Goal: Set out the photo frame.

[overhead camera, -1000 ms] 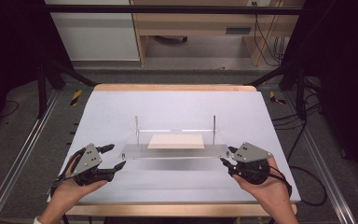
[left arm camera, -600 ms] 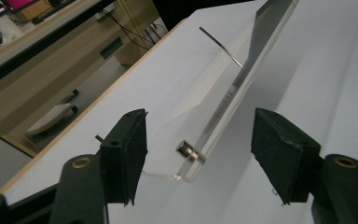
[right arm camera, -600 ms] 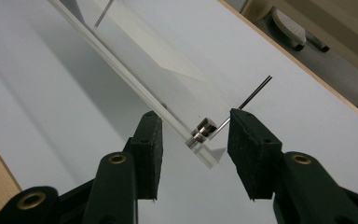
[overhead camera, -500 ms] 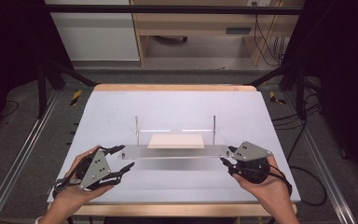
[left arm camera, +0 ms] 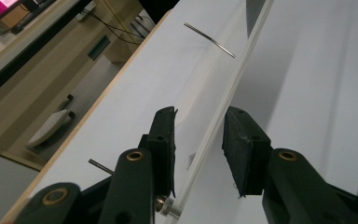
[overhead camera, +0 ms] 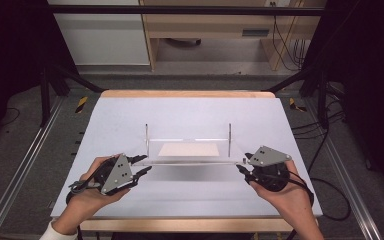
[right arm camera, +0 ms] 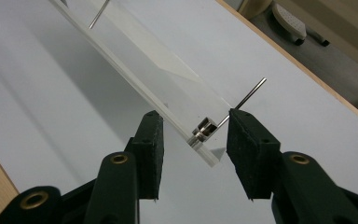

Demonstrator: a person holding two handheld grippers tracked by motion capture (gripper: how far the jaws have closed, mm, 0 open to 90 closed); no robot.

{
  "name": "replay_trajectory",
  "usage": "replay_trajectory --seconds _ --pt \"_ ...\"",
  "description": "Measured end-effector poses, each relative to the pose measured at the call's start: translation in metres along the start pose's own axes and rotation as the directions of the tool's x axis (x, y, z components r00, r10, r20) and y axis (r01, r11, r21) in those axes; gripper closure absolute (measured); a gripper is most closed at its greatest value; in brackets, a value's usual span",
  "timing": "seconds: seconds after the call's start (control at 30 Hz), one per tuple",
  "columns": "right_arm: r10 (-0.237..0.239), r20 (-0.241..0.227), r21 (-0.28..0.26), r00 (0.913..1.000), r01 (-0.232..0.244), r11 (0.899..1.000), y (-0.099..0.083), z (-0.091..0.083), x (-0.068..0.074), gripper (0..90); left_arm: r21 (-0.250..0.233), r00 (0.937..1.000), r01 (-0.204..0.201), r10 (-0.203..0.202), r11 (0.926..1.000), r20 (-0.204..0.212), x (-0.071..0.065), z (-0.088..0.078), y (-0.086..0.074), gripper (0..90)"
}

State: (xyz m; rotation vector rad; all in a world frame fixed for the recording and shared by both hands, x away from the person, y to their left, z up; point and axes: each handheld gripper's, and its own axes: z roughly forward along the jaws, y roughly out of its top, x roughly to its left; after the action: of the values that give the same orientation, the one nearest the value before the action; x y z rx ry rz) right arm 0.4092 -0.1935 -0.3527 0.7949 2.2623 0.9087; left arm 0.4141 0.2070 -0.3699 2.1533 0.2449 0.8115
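A clear acrylic plate [overhead camera: 190, 161] lies across the middle of the white table [overhead camera: 190, 112], with a thin metal rod [overhead camera: 146, 134] standing at its left and a second rod [overhead camera: 229, 131] at its right. My left gripper [overhead camera: 144, 164] is at the plate's left end. Its jaws have just been closing and straddle the plate's edge [left arm camera: 214, 126], with a gap still on each side. My right gripper [overhead camera: 240, 168] is at the right end. Its jaws flank the plate's corner and a small metal standoff [right arm camera: 204, 128], and the pads [right arm camera: 151, 144] stand slightly off it.
A pale rectangle [overhead camera: 190, 149] shows through the plate. The table has a wooden far edge [overhead camera: 190, 94]. Metal rails [overhead camera: 25, 165] run along both sides, cables [overhead camera: 330, 200] lie at the right, and wooden furniture [overhead camera: 205, 30] stands behind.
My left gripper has moved right and forward to the plate's left end, tilted up, and its jaws have narrowed around the edge. The right gripper has stayed in place.
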Motion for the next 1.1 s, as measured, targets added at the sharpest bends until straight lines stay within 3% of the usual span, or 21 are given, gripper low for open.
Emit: replay_trajectory --seconds 0.3,0.47,0.67,0.9,1.1 --pt "-0.012 0.001 -0.008 0.9999 0.012 1.0 0.002 0.0 -0.003 58.2 0.043 0.9999 -0.012 0.011 0.999 0.01 0.006 0.002 0.006 70.6" --pt "-0.038 -0.008 -0.068 0.9992 0.038 0.997 0.001 0.004 -0.005 58.8 0.046 0.9998 0.0 0.0 0.9989 0.018 0.014 0.003 0.009 70.6" --pt "-0.057 -0.012 -0.099 0.9983 0.056 0.994 0.002 0.015 -0.009 59.8 0.053 0.9998 0.0 -0.001 0.9986 0.019 0.02 0.004 0.013 70.4" --pt "-0.077 0.014 -0.082 0.9969 0.078 0.994 0.01 0.014 -0.012 61.6 0.067 0.9998 -0.007 0.006 0.9977 0.019 0.029 0.005 0.018 70.2" --pt "-0.079 0.008 -0.07 0.9968 0.08 0.994 0.018 0.013 -0.015 62.0 0.066 0.9996 0.013 -0.015 0.9977 0.023 0.038 0.006 0.021 69.2"
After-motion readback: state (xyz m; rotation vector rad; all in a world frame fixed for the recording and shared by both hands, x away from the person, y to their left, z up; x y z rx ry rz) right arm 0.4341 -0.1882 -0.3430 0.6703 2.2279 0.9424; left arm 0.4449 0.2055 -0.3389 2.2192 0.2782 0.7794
